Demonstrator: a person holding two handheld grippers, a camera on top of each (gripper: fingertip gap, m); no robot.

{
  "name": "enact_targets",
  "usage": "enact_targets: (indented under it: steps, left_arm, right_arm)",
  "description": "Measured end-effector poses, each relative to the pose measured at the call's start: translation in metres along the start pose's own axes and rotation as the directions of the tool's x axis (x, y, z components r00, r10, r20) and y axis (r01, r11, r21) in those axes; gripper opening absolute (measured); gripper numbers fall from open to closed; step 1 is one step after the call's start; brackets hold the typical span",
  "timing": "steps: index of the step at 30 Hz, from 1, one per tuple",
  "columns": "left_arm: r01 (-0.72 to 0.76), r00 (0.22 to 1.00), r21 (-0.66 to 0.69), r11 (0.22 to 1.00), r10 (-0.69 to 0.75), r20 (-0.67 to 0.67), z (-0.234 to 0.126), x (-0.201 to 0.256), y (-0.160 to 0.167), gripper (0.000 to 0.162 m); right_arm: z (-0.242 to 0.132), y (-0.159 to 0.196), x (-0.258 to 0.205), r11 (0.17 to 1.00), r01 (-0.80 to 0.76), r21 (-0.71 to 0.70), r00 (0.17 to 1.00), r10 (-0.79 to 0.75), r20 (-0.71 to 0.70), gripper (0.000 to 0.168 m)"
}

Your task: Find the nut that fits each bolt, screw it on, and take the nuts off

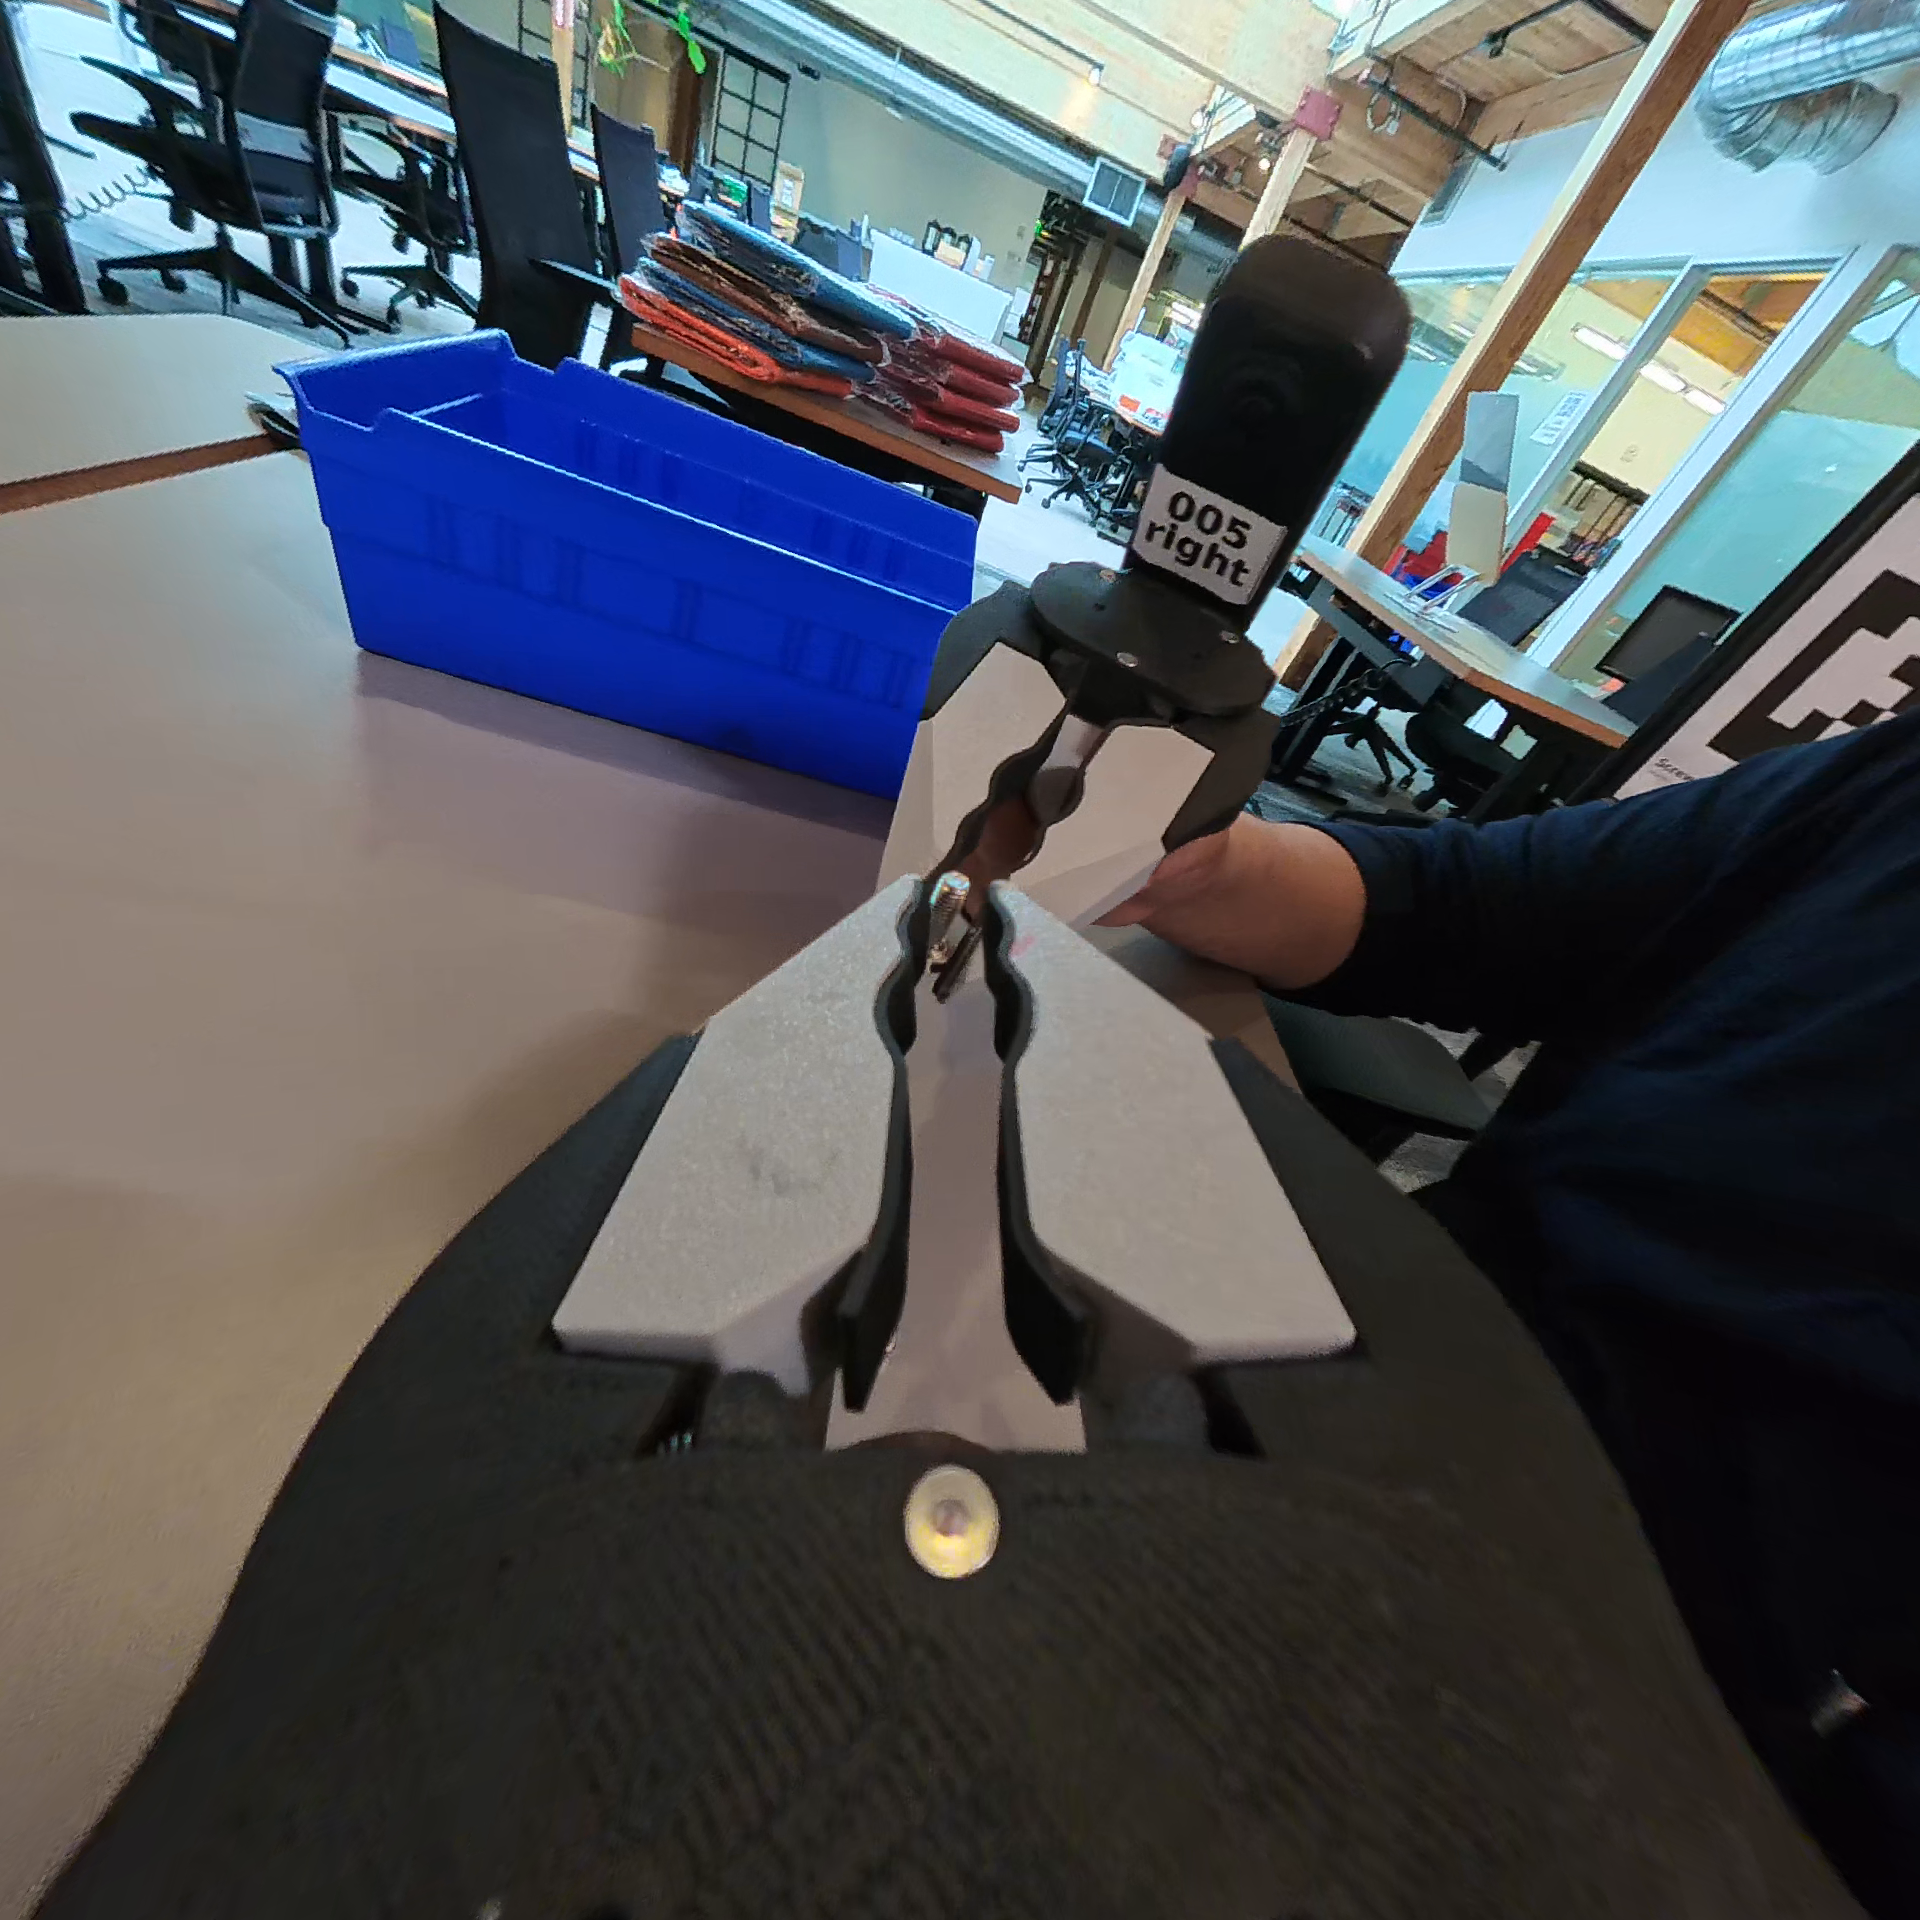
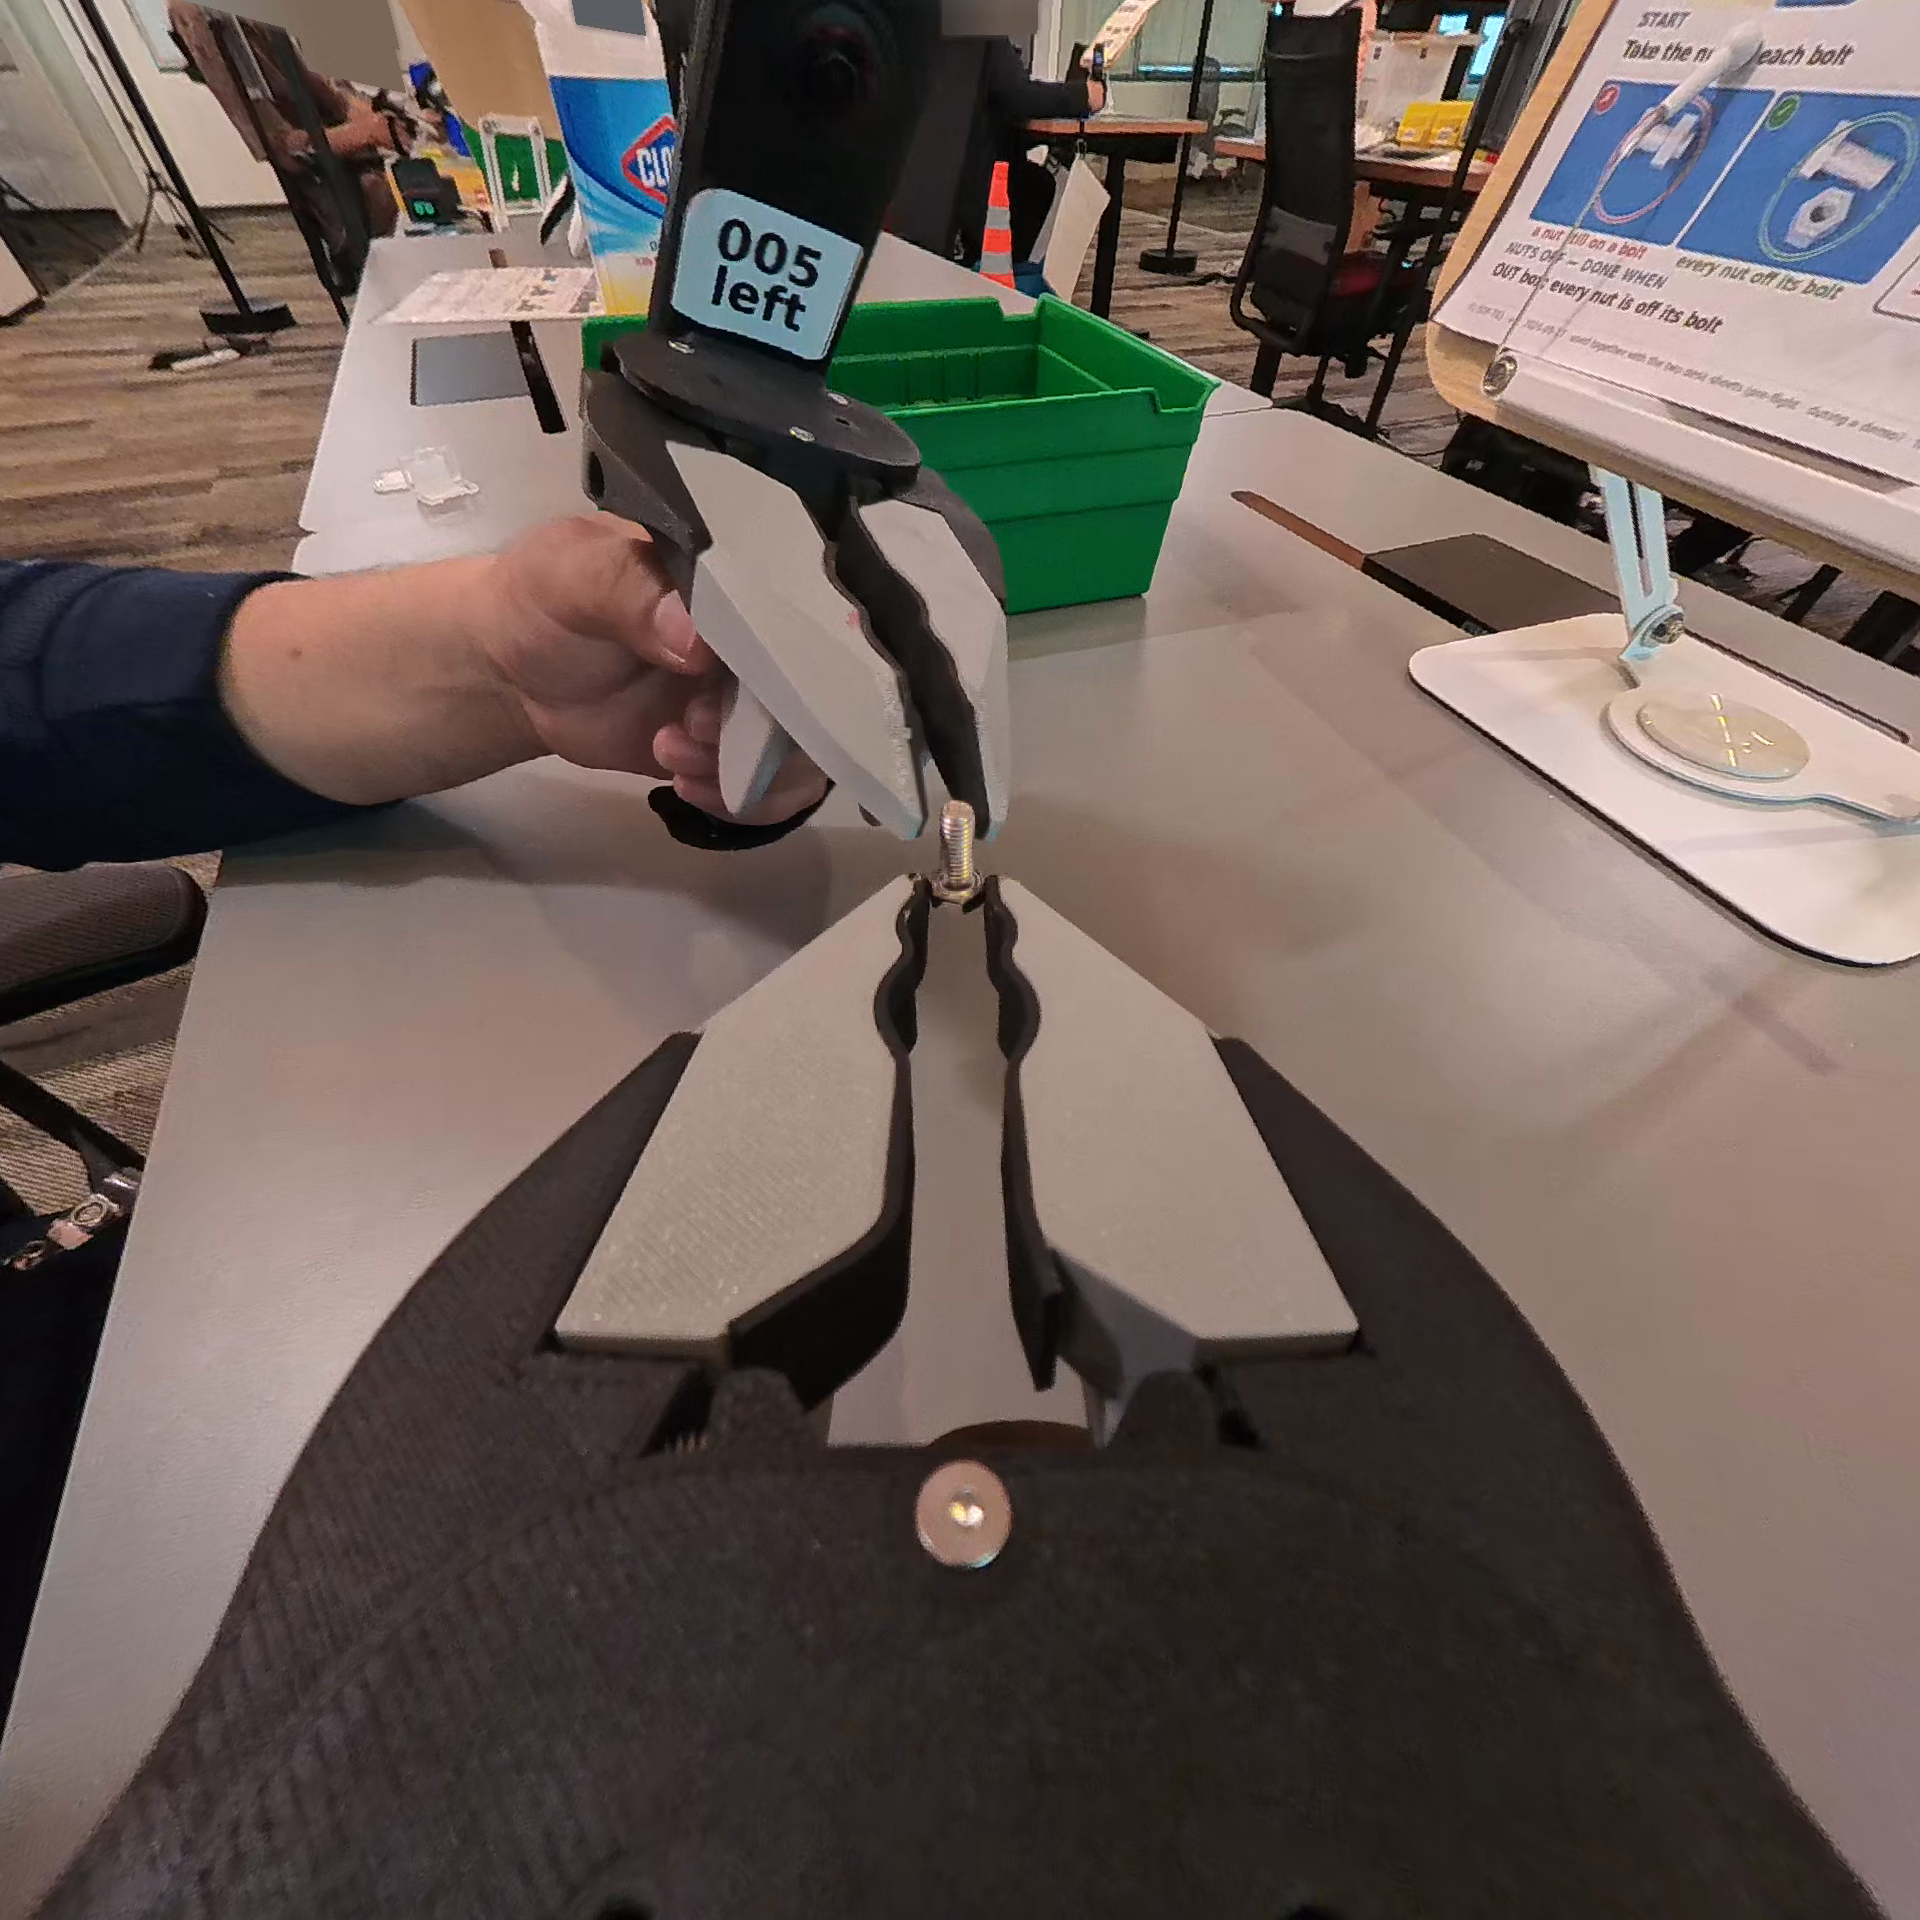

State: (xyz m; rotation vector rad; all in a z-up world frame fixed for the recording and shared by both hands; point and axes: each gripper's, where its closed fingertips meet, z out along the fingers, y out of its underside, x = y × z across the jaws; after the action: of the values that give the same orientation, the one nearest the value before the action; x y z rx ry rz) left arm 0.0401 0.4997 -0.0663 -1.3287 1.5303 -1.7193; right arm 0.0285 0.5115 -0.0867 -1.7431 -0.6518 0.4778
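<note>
The bolt (image 2: 957, 844) stands above the grey table (image 2: 1299, 831), threaded tip pinched by the left gripper (image 2: 951, 831), its nut (image 2: 954, 886) clamped in the right gripper (image 2: 951, 896). Beyond the bolt sit a green bin (image 2: 1049, 457) and a blue bin (image 1: 644, 561). The bolt head is hidden.

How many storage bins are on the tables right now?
2: a blue bin on the table in the left wrist view, a green bin behind the left claw in the right wrist view.
</note>
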Motion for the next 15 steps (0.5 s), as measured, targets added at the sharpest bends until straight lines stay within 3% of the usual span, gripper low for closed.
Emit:
enact_targets:
  steps: [15]
  left_arm:
    - [-0.034,0.999,-0.026,0.999,0.034,0.025,0.0024,-0.0021,0.005,0.004]
  right_arm:
    - [-0.0018,-0.0021,-0.0012,1.0,0.0,0.008,1.0,0.0,0.009,0.007]
